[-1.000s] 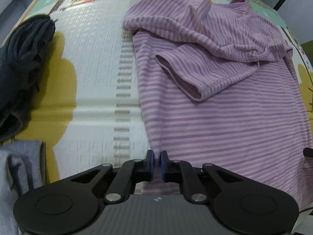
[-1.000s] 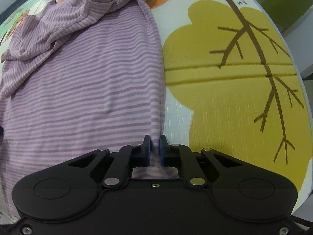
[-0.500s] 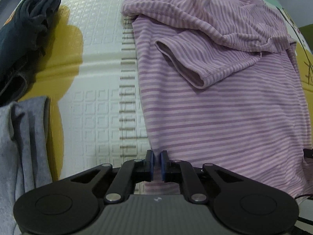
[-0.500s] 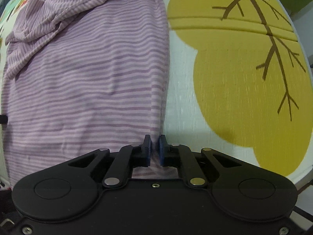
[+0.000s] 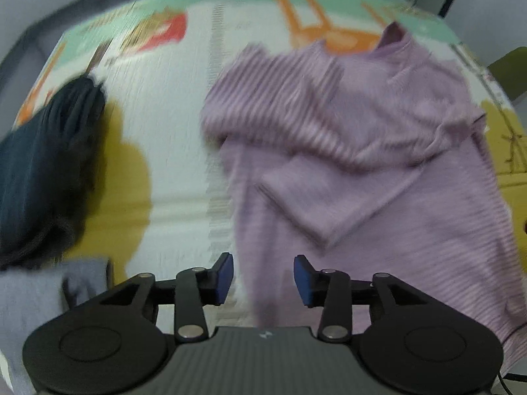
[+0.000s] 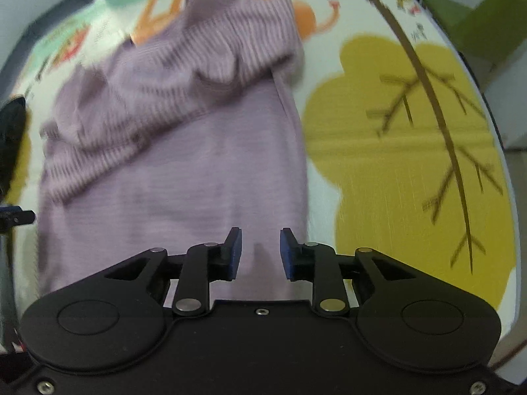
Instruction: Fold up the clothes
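Both tongs (image 5: 263,278) (image 6: 260,253) risen, opening (shirt (image 5: 378,164) released).

Right tool (image 6: 260,252) opening above the striped purple shirt (image 6: 184,151), gripping nothing.

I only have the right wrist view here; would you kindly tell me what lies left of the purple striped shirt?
Observer: A dark bundled garment lies on the play mat, apart from the purple striped shirt.
Operator: Thank you. Is anything else there?
Observer: A grey garment sits nearer the camera, just below the dark one.
Operator: And the left tongs?
Observer: The left tongs are opening above the shirt's hem corner; the pads do not press the fabric.
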`<state>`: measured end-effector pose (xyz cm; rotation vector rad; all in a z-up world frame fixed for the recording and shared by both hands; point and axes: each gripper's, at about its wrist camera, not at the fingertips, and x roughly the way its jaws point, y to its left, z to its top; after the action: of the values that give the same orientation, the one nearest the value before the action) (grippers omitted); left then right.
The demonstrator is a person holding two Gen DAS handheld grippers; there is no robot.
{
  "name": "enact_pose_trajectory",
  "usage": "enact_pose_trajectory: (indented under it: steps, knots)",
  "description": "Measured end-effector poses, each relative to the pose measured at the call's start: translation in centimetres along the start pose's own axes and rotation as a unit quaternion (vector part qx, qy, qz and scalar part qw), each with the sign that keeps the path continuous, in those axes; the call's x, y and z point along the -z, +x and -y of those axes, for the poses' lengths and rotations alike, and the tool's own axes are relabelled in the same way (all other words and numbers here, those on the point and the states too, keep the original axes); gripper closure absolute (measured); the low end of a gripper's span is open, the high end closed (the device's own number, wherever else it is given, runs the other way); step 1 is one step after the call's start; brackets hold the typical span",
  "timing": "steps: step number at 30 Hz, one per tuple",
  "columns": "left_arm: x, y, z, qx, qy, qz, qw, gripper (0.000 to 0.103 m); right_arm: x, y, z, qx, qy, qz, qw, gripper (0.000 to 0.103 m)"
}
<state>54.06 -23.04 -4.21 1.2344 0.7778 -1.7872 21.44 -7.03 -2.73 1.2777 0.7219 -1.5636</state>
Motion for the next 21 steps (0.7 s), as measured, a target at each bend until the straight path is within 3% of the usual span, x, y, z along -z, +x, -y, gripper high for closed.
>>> enact_pose_trajectory:
  steps: [8, 21]
  knots:
    - [-3.2, -0.1, 5.5, 0.047, 0.067, 0.041, 0.9958, 0.045, -4.4, 1.1, -1.5, -0.024, 0.023, 0.013, 0.999, 0.072]
    - [-7.8, 4.1, 15.0, 0.115, 0.152, 0.060, 0.9798, 0.044, -6.8, 4.8, -0.9, -0.012, 0.085, 0.014, 0.996, 0.068]
